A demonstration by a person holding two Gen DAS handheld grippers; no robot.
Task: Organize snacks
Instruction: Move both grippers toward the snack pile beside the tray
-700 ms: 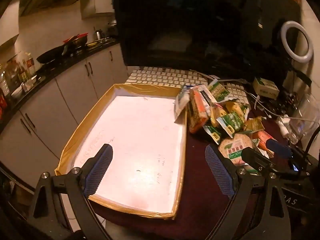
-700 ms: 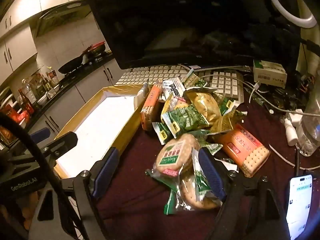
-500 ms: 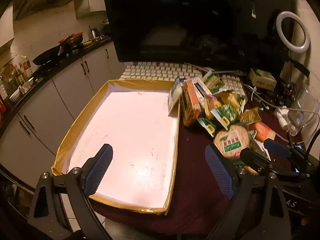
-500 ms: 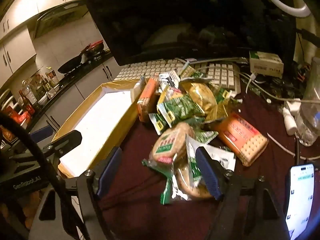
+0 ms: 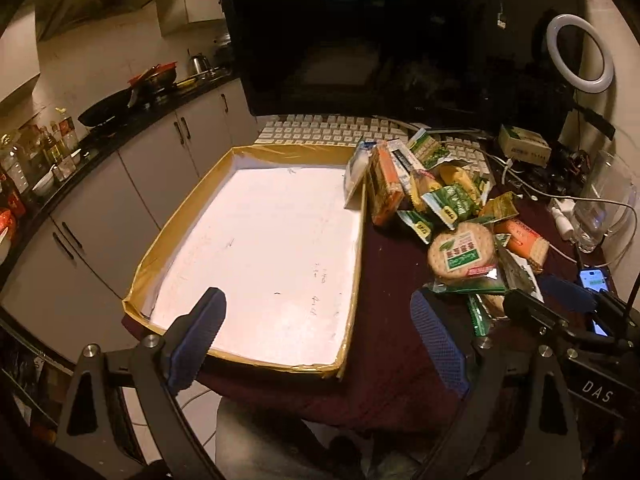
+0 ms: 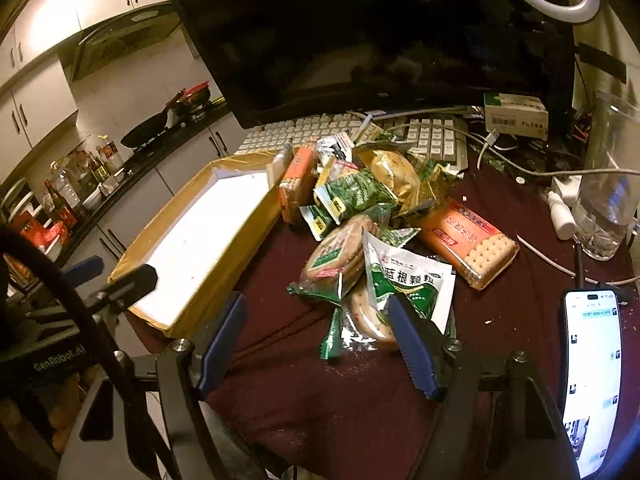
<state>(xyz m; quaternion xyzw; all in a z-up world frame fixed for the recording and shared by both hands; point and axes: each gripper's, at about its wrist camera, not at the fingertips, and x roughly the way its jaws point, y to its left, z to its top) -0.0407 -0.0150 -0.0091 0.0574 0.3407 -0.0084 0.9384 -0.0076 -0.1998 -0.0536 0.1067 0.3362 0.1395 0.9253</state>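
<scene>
blue-padded right gripper (image 6: 316, 336) spread wide, holding nothing, hovering just short of the snack pile (image 6: 372, 216) on the maroon cloth (image 6: 320, 400). left gripper (image 5: 316, 340) is wide and bare too, over the near edge of the gold-rimmed tray (image 5: 188, 216) beside the pile
</scene>
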